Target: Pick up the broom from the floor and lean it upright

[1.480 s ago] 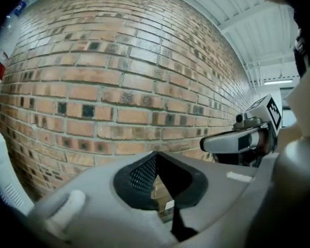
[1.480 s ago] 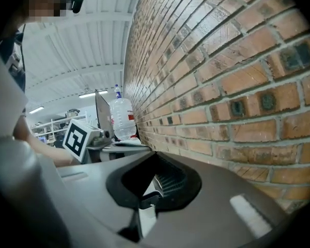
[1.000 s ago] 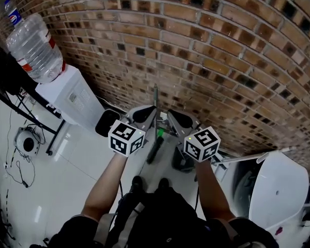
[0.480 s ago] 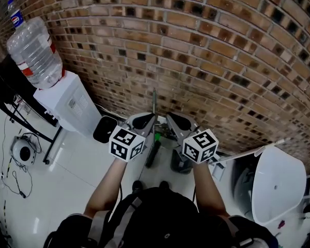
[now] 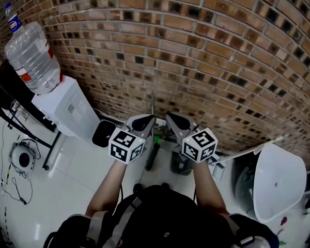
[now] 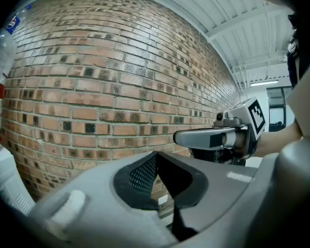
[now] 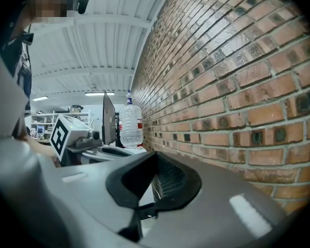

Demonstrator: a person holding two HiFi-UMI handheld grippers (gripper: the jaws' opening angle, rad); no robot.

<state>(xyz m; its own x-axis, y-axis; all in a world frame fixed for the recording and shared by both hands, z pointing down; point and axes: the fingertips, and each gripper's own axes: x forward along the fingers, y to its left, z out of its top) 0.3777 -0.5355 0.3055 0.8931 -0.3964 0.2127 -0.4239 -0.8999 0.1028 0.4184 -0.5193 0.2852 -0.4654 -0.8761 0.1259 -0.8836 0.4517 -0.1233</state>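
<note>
The broom stands upright against the brick wall [image 5: 206, 45]. Its thin grey handle [image 5: 153, 103] rises between my two grippers, with a green section [image 5: 156, 135] and a dark lower part [image 5: 151, 157] below. My left gripper [image 5: 146, 120] is just left of the handle and my right gripper [image 5: 175, 120] just right of it. Neither touches it. In the left gripper view the left gripper [image 6: 160, 175] is shut on nothing, and the right gripper [image 6: 213, 138] shows beside it. The right gripper [image 7: 154, 184] is also shut and empty, facing along the wall.
A white water dispenser [image 5: 67, 105] with a large bottle [image 5: 31, 48] stands at the left, also visible as the bottle [image 7: 130, 124]. A black dustpan-like object [image 5: 102, 133] and a dark bin [image 5: 180, 161] sit at the wall's foot. A white appliance [image 5: 279, 182] is right. Cables [image 5: 13, 164] lie on the floor.
Both grippers have shifted a little beside the handle with jaws still shut. The broom has kept its place against the wall.
</note>
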